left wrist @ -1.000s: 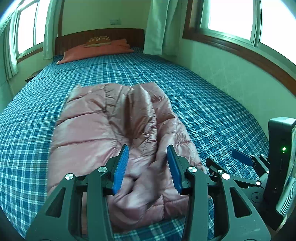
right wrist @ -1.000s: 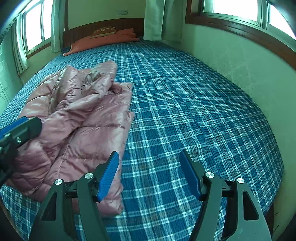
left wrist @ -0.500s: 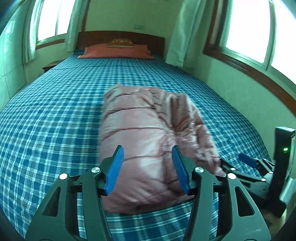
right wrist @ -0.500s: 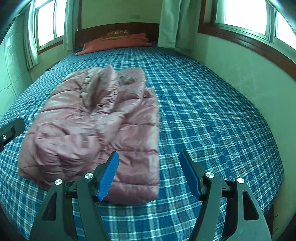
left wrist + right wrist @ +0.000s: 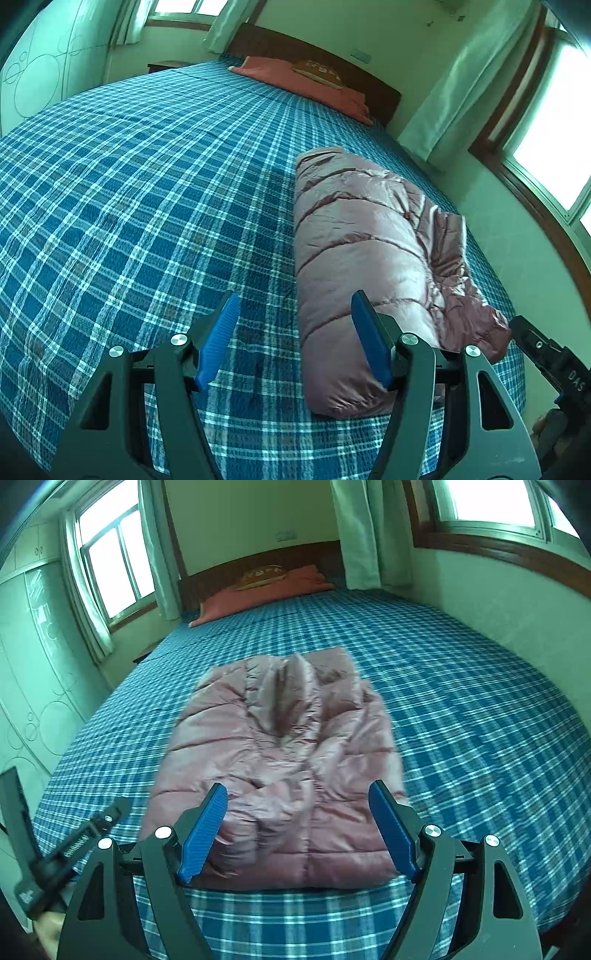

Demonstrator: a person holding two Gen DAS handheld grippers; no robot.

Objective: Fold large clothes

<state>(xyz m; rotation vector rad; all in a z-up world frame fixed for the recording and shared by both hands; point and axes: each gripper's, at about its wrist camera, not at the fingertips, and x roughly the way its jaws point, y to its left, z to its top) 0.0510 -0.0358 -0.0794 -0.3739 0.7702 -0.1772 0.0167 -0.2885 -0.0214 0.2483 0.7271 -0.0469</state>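
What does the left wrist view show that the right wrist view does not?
Only the left wrist view: the left gripper, jaws opening over bare bedspread beside the jacket.
Only the right wrist view: the right gripper, jaws opening, empty, with the jacket beyond them, and the wardrobe.
Both: the folded pink puffer jacket and the orange pillow.

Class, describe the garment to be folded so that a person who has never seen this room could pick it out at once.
Start at the large bed with the blue plaid cover, its wooden headboard at the far wall. Near the foot of it lies the pink quilted jacket, puffy and shiny, already partly folded. The only other soft things are the orange pillow and a small brown cushion, both far off at the headboard.
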